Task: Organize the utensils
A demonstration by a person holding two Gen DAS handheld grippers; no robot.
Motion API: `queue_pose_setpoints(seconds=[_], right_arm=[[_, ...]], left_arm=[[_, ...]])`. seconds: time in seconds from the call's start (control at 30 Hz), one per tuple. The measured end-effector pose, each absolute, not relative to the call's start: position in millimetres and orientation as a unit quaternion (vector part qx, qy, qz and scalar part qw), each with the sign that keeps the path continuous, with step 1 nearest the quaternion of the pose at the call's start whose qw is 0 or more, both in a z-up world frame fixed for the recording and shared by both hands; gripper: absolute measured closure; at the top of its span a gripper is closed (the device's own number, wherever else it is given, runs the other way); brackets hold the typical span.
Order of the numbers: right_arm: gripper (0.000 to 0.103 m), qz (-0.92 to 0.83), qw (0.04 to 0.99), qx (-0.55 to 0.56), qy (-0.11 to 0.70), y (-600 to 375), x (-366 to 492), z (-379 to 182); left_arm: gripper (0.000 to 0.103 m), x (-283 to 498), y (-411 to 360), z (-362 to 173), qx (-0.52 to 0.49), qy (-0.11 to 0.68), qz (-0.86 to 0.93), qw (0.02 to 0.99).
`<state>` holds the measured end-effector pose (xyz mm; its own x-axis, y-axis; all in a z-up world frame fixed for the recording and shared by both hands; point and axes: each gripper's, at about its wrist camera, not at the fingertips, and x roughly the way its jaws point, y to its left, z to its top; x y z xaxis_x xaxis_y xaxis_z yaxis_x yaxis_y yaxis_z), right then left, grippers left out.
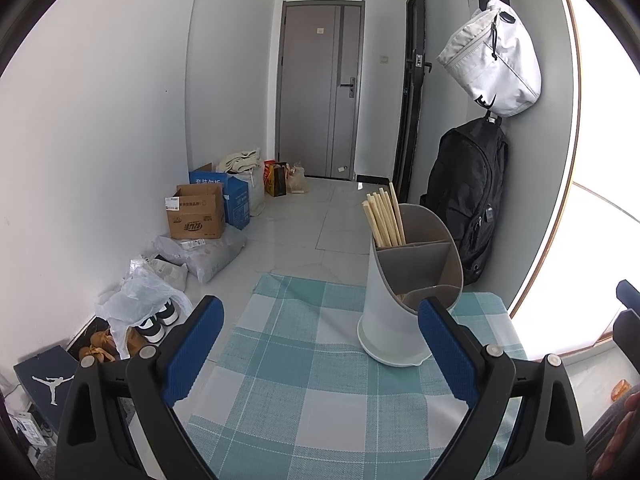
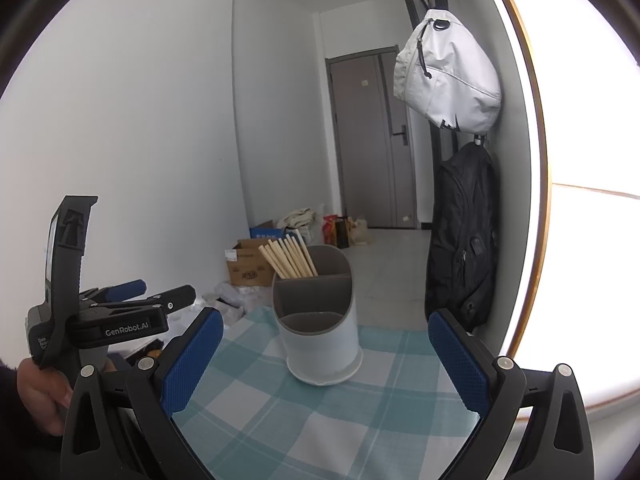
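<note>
A white utensil holder (image 1: 394, 312) with grey inner compartments stands upright on the teal checked tablecloth (image 1: 304, 392). Several wooden chopsticks (image 1: 385, 218) stand in its far left compartment; the other compartments look empty. My left gripper (image 1: 320, 344) is open and empty, its right finger just in front of the holder. In the right wrist view the holder (image 2: 320, 340) stands ahead with the chopsticks (image 2: 290, 258) in it. My right gripper (image 2: 326, 356) is open and empty, a little short of the holder. The left gripper also shows in that view (image 2: 132, 300), held to the left.
A black backpack (image 1: 466, 196) and a white bag (image 1: 494, 60) hang on the right wall beside the table. Cardboard boxes (image 1: 196, 212), plastic bags (image 1: 140, 300) and shoes lie on the floor along the left wall. A grey door (image 1: 320, 92) closes the corridor.
</note>
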<state>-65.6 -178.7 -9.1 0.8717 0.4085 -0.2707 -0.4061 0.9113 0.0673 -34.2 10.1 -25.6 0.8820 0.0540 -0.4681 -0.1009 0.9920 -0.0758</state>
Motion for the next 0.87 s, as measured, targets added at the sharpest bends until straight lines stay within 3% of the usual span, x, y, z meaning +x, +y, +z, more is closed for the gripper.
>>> queue_pose_setpoints(seconds=[0.87], right_arm=[[0.000,0.211,0.965,0.009,0.153,-177.9,-61.2,-11.6]], left_arm=[[0.008,-33.3,9.4,-27.4,-0.045,0.243,0.044,0.968]])
